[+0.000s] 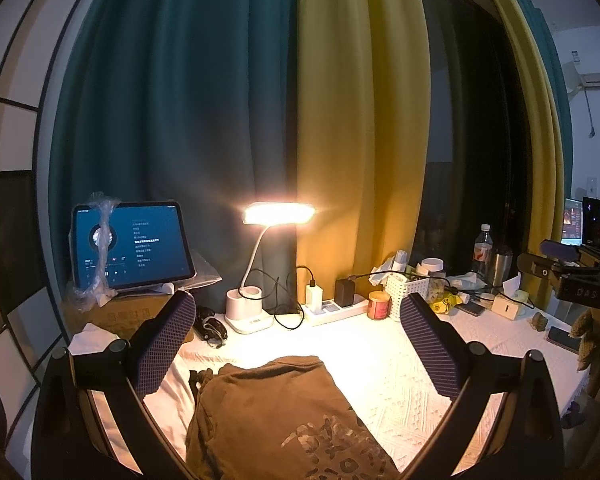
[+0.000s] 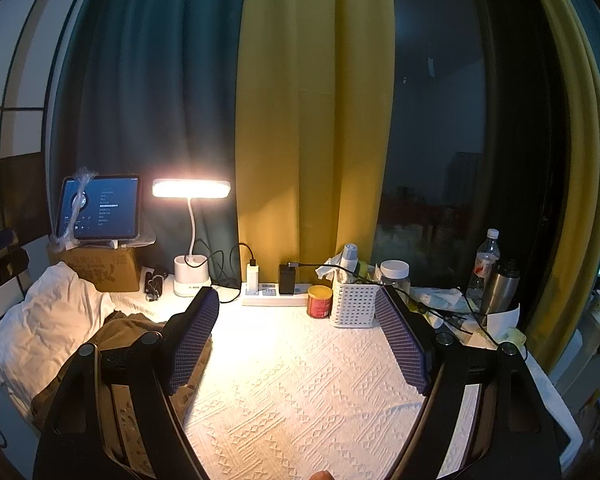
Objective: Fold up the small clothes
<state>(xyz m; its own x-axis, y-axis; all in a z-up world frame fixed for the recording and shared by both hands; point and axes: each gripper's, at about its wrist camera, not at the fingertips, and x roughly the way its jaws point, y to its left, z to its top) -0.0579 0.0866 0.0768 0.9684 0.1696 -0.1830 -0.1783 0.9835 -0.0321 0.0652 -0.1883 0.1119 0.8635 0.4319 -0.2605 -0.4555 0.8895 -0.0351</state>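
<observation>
A brown garment with a pale print lies on the white textured table cover, under and between my left gripper's fingers. My left gripper is open and empty, held above the garment. In the right wrist view the same garment lies at the left, partly hidden behind the left finger. My right gripper is open and empty over bare cover, to the right of the garment. The right gripper's body shows at the left wrist view's right edge.
A lit desk lamp, a tablet on a cardboard box, a power strip with chargers, a red tin, a white basket, a jar, bottles and cables line the back edge. Curtains hang behind. A phone lies at right.
</observation>
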